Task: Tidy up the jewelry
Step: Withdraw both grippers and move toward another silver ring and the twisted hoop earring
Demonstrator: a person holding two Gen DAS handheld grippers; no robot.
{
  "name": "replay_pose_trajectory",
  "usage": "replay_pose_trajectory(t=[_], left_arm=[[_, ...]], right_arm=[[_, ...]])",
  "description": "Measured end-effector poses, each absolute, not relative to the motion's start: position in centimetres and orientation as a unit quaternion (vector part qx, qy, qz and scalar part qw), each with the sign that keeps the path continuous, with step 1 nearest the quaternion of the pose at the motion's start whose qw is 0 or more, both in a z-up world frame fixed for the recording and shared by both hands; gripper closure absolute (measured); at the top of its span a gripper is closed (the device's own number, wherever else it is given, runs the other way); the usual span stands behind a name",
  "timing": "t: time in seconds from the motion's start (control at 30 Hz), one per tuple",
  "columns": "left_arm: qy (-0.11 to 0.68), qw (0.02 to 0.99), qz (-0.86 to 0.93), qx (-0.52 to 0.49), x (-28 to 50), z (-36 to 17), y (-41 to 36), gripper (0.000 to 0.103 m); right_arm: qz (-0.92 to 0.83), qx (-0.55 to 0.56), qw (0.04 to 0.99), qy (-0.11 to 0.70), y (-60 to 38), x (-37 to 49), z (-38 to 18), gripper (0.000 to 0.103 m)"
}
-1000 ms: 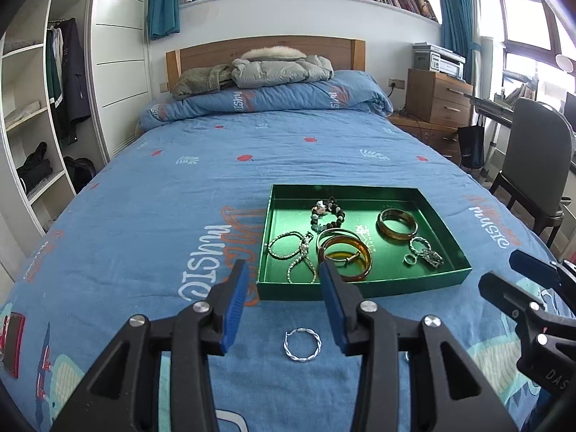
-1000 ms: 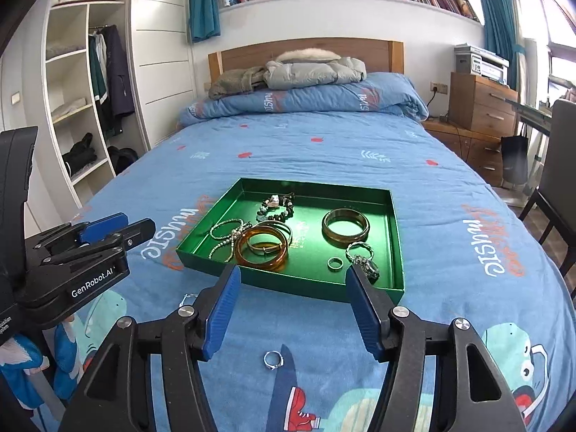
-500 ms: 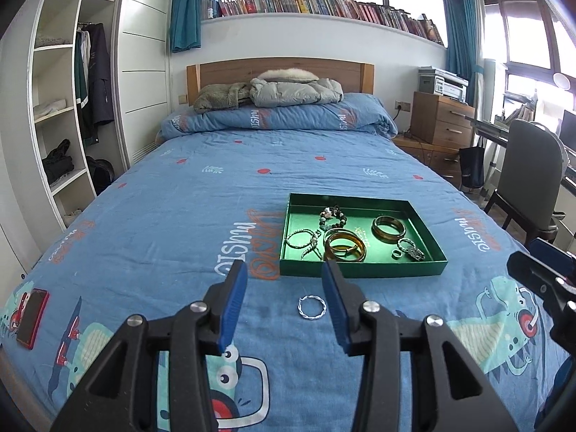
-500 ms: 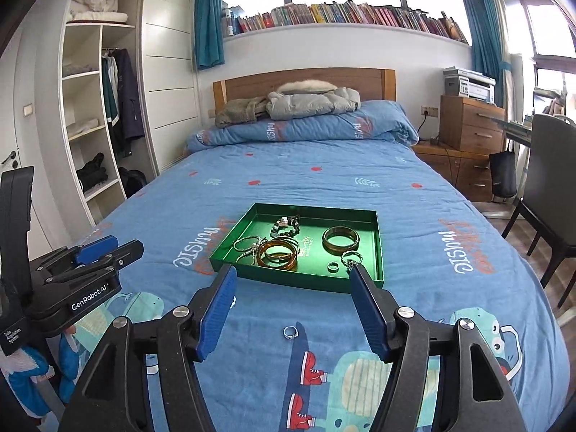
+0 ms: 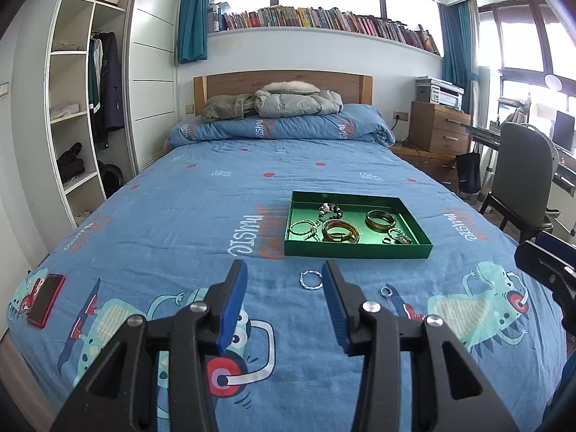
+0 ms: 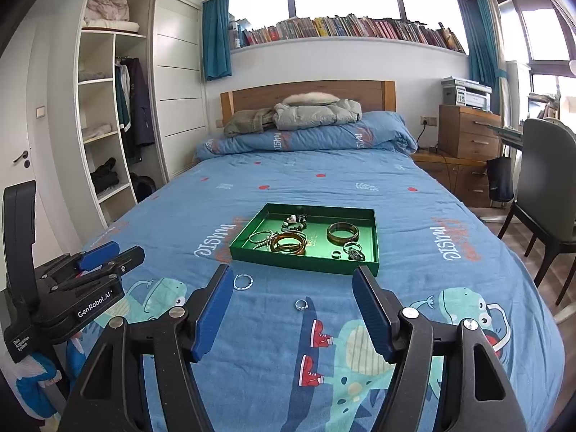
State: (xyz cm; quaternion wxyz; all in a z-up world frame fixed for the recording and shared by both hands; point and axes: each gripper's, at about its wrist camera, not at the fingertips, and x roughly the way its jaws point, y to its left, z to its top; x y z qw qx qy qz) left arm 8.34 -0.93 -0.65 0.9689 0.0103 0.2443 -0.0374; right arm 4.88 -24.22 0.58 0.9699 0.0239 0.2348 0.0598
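A green tray lies on the blue bed and holds several bangles, bracelets and rings. A twisted silver bracelet and a small silver ring lie on the quilt in front of the tray. My left gripper is open and empty, held above the quilt just left of the bracelet. My right gripper is open and empty, above the small ring. The left gripper also shows at the left in the right wrist view.
A red phone lies at the bed's left front corner. Pillows and jackets are piled at the headboard. A wardrobe stands on the left; a dresser and a chair stand on the right.
Both grippers have pulled back and risen away from the tray, so more of the bed shows. Both stay open and empty. The jewelry has not moved.
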Motion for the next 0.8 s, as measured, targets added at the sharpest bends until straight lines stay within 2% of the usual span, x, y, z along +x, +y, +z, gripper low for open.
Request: replay_pose_trajectory(t=[0.33, 0.8], left_arm=[[0.224, 0.974, -0.031, 0.008, 5.6, -0.8, -0.1, 0.062], [0.276, 0.961, 0.002, -0.012, 8.7, -5.1, 2.5, 0.062]], right_arm=[[0.066, 0.015, 0.975, 0.214, -23.6, 1.8, 0.9, 0.035], [0.059, 0.041, 0.968, 0.239, -25.4, 4.2, -3.5, 0.035]])
